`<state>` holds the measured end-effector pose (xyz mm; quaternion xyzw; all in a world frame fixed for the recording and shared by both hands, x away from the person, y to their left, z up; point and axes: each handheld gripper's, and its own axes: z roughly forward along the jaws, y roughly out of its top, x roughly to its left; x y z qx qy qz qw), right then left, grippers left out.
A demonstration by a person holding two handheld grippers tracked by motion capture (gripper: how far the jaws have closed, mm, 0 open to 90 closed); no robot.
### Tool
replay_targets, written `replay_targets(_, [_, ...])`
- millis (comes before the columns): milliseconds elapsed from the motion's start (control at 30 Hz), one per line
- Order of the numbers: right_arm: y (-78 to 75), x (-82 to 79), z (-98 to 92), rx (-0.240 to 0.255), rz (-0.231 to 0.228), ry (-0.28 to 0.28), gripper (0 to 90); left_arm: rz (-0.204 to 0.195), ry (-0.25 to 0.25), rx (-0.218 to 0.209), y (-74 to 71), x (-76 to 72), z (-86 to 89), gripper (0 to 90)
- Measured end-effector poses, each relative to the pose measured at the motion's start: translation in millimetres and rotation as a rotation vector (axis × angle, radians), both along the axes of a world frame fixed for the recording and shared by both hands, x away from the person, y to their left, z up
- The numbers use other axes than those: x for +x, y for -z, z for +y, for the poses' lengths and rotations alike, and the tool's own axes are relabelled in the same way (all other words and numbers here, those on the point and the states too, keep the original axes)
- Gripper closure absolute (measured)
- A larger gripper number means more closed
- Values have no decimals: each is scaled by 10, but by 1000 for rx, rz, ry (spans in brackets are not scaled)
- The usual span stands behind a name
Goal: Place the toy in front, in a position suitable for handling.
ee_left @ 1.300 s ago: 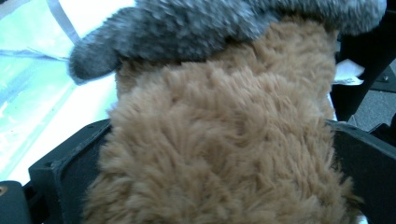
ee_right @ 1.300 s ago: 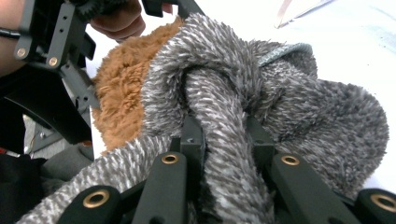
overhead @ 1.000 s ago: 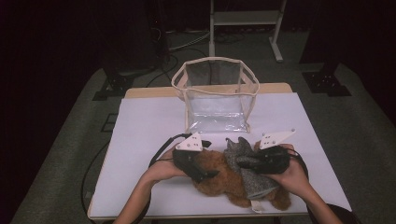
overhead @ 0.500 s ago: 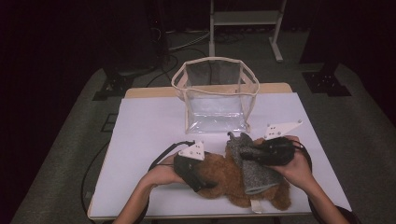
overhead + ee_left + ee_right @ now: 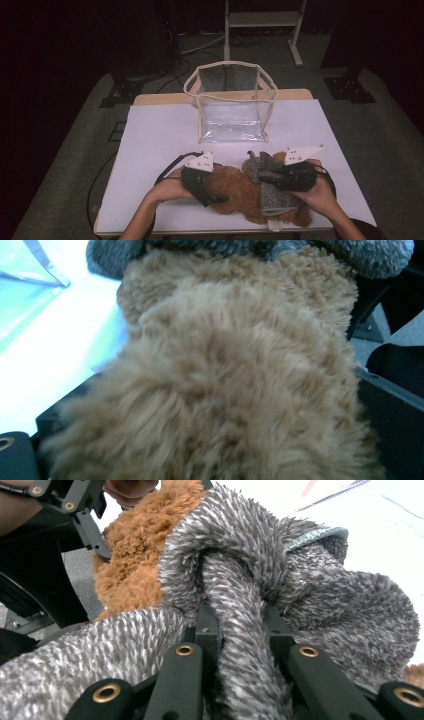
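Observation:
A brown plush toy (image 5: 239,192) lies at the table's near edge, partly wrapped in a grey knitted garment (image 5: 274,199). My left gripper (image 5: 215,197) comes in from the left, its jaws wide around the toy's brown fur (image 5: 235,390) and closed on it. My right gripper (image 5: 265,176) comes from the right and is shut on a bunched fold of the grey garment (image 5: 240,605). Its jaws have just closed a little tighter on that fold. The brown fur (image 5: 135,555) shows behind the knit.
An empty clear plastic bag (image 5: 231,102) with a beige rim stands upright behind the toy at mid-table. The white table top (image 5: 160,140) lies bare on both sides of it. A metal stand (image 5: 262,30) is on the dark floor beyond.
My right gripper rose to the right with the grey fold, then came back down and left. The left gripper sank slightly toward me on the toy.

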<state>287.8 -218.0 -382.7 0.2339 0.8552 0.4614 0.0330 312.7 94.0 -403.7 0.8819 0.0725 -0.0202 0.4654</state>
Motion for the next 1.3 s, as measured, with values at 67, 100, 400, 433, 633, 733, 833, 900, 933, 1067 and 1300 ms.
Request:
replay_targets(67, [-8, -34, -2, -1, -8, -14, 753, 30, 0, 6, 45, -2, 3, 0])
replay_targets(100, [-9, -49, -2, 3, -6, -19, 753, 41, 1, 6, 67, -8, -5, 0])
replay_targets(400, [29, 71, -59, 44, 29, -2, 745, -22, -12, 58, -2, 6, -152, 96])
replay_targets(433, [31, 98, -69, 49, 31, 2, 743, -31, -13, 66, -25, 25, -149, 133])
replay_targets(633, [23, 367, -102, 74, 73, 32, 740, -106, -36, 102, -159, 211, -113, 274])
replay_targets(733, [-12, 505, -48, 65, 73, 32, 739, -126, -56, 121, -197, 303, -79, 293])
replay_targets(833, [-64, 627, 29, 58, 68, 27, 740, -143, -88, 142, -237, 408, -12, 296])
replay_targets(900, [-119, 740, 95, 51, 67, 20, 739, -169, -114, 159, -272, 469, 44, 296])
replay_targets(933, [-146, 795, 120, 48, 63, 19, 739, -177, -131, 162, -290, 496, 74, 297])
replay_targets(1067, [-210, 1008, 223, 33, 68, 22, 738, -207, -181, 164, -343, 539, 199, 294])
replay_targets(1300, [-20, 989, 359, 20, 124, -44, 739, -168, -176, 122, -224, 283, 338, 208])
